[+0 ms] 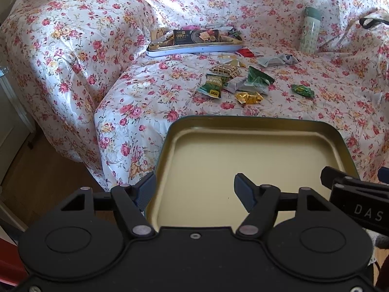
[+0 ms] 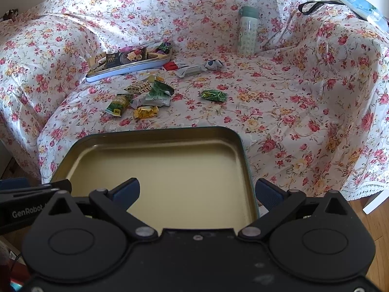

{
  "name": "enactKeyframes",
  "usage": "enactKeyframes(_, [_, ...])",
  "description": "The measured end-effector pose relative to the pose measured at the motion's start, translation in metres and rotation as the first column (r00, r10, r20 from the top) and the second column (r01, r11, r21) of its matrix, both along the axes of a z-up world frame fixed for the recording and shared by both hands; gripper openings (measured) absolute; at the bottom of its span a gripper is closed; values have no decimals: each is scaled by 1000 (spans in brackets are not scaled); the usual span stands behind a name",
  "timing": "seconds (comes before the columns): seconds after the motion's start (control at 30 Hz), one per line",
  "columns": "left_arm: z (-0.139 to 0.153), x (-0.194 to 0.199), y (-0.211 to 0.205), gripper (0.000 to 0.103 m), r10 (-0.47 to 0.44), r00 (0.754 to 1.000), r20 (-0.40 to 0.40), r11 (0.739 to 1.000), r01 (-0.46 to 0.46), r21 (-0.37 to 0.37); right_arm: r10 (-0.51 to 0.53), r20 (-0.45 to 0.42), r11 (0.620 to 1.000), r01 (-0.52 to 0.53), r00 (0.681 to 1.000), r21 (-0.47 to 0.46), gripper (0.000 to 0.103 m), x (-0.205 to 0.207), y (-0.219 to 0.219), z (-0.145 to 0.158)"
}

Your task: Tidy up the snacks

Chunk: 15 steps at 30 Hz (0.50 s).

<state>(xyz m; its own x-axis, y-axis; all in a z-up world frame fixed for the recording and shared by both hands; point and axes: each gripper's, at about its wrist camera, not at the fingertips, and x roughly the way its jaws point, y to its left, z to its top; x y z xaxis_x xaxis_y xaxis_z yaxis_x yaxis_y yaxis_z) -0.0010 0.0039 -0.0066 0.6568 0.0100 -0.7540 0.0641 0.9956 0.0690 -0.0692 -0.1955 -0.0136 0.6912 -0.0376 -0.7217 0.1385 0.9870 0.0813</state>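
Observation:
An empty gold-lined tin lid [image 1: 255,150] is held in front of a floral-covered sofa; it also shows in the right wrist view [image 2: 170,168]. My left gripper [image 1: 194,189] straddles its left rim, one finger [image 1: 145,189] outside, one inside. My right gripper [image 2: 197,192] straddles its right rim the same way. Both jaws stand wide, so I cannot tell if either grips the rim. Several wrapped snacks [image 1: 243,82] lie loose on the seat, also in the right wrist view [image 2: 145,97]. A tin base [image 1: 194,41] full of snacks sits behind them, also in the right wrist view [image 2: 128,63].
A pale green bottle [image 1: 310,30] stands upright at the sofa's back; it also shows in the right wrist view [image 2: 248,31]. A black strap [image 2: 313,4] lies on the right armrest. Wooden floor [image 1: 48,170] lies at lower left of the sofa.

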Motion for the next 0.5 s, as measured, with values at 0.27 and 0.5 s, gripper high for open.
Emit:
enactKeyframes(0.27, [-2, 1, 0, 72, -13, 1000, -17, 1000, 13, -7, 0, -2, 1000, 0, 1000, 2, 103, 0, 0, 0])
enactKeyframes(0.5, [-3, 1, 0, 72, -16, 1000, -21, 1000, 15, -6, 0, -2, 1000, 0, 1000, 2, 103, 0, 0, 0])
